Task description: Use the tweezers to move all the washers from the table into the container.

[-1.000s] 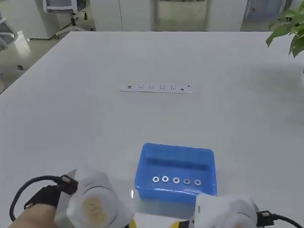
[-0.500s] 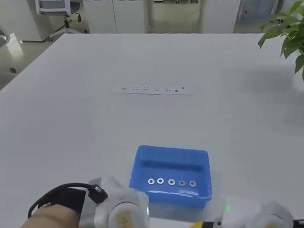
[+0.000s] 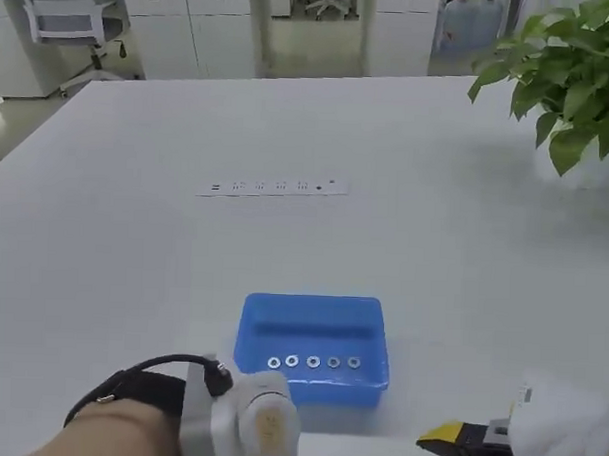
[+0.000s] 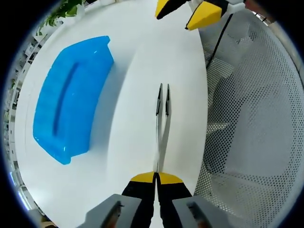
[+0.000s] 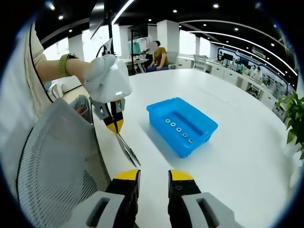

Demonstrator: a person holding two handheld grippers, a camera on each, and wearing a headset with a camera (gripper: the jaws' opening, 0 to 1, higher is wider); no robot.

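- Left claw (image 4: 156,178): jaws pressed together on the tail end of the tweezers (image 4: 162,123). The blades run straight ahead over the table (image 3: 288,117). Tips are a hair apart, with nothing between them.
- Right claw (image 5: 154,176): jaws spread a little, holding nothing. In the head view it sits at 5 o'clock, the left claw at 7 o'clock.
- Container (image 3: 311,323): blue tray, at 6 o'clock from the power strip (image 3: 273,187).
- Washers (image 3: 313,361): five in a row, all lying flat on the container floor. I can make out none on the table.
- Handling, washers (judgement): small, thin, hard metal rings. They are light and not fragile, but slick and flat to the surface, so they are likely to skate or flip. Best hold is one tweezer tip through the hole and the other outside the rim.
- Handling, tweezers (judgement): thin springy steel that is easily twisted. A tail-end grip steadies them, but closing the tips needs a squeeze at mid-blade.
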